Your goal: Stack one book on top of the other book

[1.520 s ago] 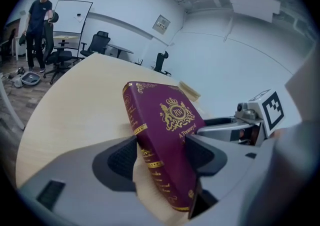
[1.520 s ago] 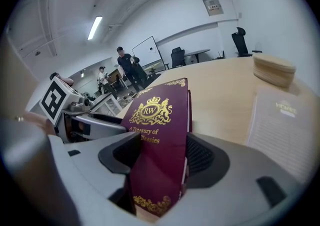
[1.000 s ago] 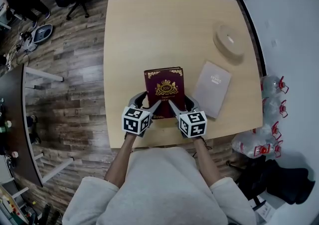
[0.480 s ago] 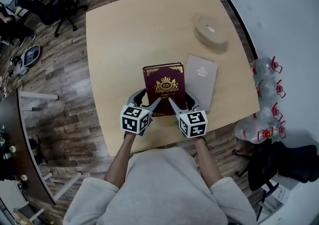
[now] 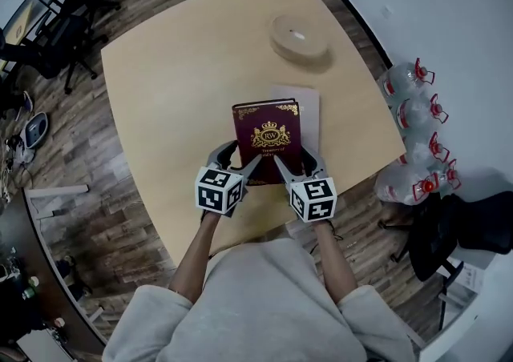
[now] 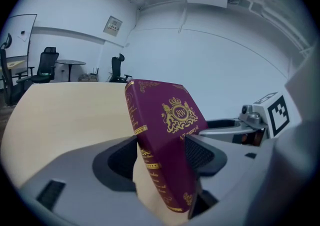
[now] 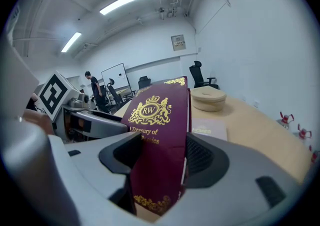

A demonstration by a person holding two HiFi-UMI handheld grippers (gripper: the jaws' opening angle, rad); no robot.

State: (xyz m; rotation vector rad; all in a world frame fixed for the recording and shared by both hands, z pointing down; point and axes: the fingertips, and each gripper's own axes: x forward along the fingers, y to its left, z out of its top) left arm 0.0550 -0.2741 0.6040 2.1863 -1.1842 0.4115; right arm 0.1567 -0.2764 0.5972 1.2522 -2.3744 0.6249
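Left gripper (image 5: 237, 162) and right gripper (image 5: 296, 164) are each clamped on a near corner of the red book (image 5: 268, 132), jaws pinching cover and underside. A second ago the grey book (image 5: 309, 108) lay apart to its right. Now the red book is over it and only a right-hand strip shows. It looks lifted off the table (image 5: 176, 72), so lowering is likely next. The cover faces up, spine on the person's left, long axis running away from the person, roughly parallel to the grey one. A round dish (image 5: 298, 36) sits beyond.

Overhead, two close-ups; maroon book (image 5: 267, 140) common.
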